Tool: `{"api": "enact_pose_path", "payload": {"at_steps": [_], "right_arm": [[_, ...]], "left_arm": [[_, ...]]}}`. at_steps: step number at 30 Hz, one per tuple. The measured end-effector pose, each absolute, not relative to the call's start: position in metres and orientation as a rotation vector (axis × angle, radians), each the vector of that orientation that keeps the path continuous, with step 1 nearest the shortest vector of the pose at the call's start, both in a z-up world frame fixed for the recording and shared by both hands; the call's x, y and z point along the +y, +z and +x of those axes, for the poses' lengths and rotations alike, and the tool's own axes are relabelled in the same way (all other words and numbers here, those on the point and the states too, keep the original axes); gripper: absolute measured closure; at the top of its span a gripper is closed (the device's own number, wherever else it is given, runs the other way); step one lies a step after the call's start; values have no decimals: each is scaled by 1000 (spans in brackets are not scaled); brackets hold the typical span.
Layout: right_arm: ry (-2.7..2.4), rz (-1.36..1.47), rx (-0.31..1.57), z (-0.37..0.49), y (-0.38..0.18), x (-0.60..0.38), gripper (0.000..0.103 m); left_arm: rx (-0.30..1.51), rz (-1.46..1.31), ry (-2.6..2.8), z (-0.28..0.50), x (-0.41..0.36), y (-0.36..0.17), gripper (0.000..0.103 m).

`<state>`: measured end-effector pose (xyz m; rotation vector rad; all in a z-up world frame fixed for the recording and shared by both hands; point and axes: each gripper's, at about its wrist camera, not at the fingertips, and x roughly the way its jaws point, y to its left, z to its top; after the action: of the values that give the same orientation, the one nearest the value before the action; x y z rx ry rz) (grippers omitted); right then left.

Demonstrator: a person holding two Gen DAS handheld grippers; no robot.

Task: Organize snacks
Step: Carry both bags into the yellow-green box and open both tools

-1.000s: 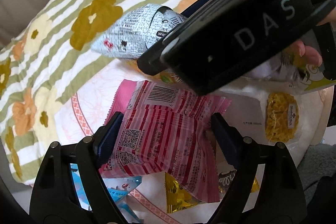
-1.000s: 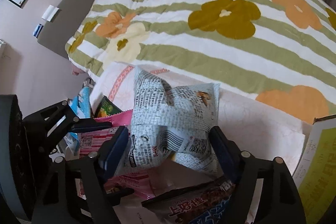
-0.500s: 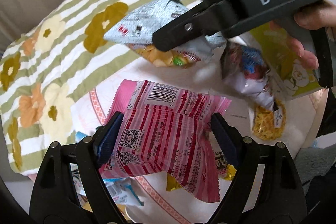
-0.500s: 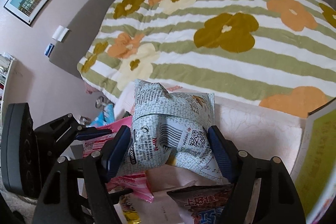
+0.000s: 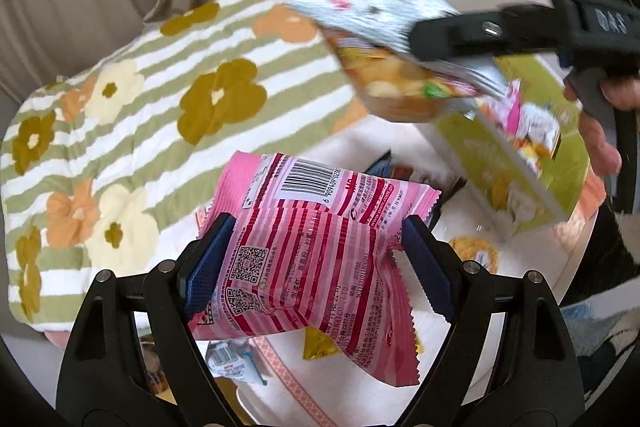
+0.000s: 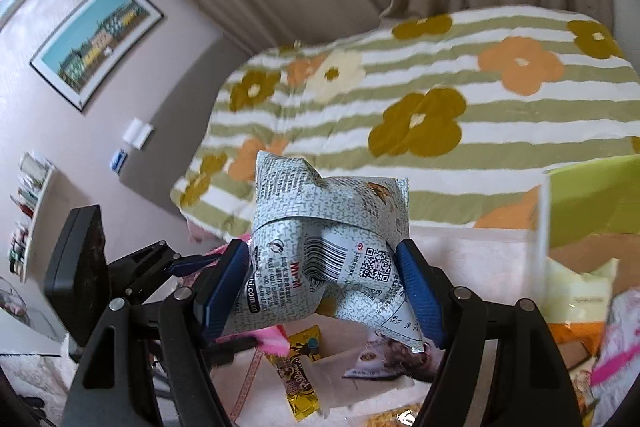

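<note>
Transport step in hand: left gripper (image 5: 316, 259) jaws clamp a pink striped foil snack packet (image 5: 308, 259), right gripper (image 6: 320, 287) jaws clamp a grey speckled snack bag (image 6: 328, 251), both held above the table (image 5: 532, 267); the next move likely calls for lowering each into the green cardboard box (image 5: 516, 171).

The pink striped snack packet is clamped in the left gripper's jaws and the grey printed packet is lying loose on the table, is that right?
Not quite. The pink striped packet is indeed clamped in the left gripper, but the grey printed packet is not lying loose: the right wrist view shows it pinched between the right gripper's jaws, held above the table.
</note>
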<state>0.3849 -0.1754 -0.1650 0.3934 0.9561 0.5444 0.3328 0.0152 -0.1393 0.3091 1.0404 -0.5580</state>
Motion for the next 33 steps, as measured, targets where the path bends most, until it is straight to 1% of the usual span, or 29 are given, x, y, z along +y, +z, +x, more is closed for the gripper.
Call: {"api": "enact_pose_path", "payload": {"at_steps": [6, 9, 13, 18, 22, 30, 33], "right_arm": [[489, 421, 884, 359, -142, -235, 31], [464, 425, 862, 348, -134, -271, 31], [420, 419, 852, 337, -128, -324, 31], [390, 403, 844, 330, -127, -378, 31], [366, 381, 865, 333, -139, -410, 31], [372, 442, 916, 343, -172, -452, 31], [363, 459, 925, 348, -179, -459, 31]], "left_arm": [[981, 275, -561, 337, -28, -106, 21], [955, 258, -565, 337, -65, -92, 21], [964, 206, -587, 342, -120, -87, 21], [985, 180, -580, 347, -184, -101, 21], [1016, 171, -567, 349, -234, -119, 20], [1103, 199, -550, 356, -284, -161, 20], [1107, 248, -547, 362, -297, -169, 14]]}}
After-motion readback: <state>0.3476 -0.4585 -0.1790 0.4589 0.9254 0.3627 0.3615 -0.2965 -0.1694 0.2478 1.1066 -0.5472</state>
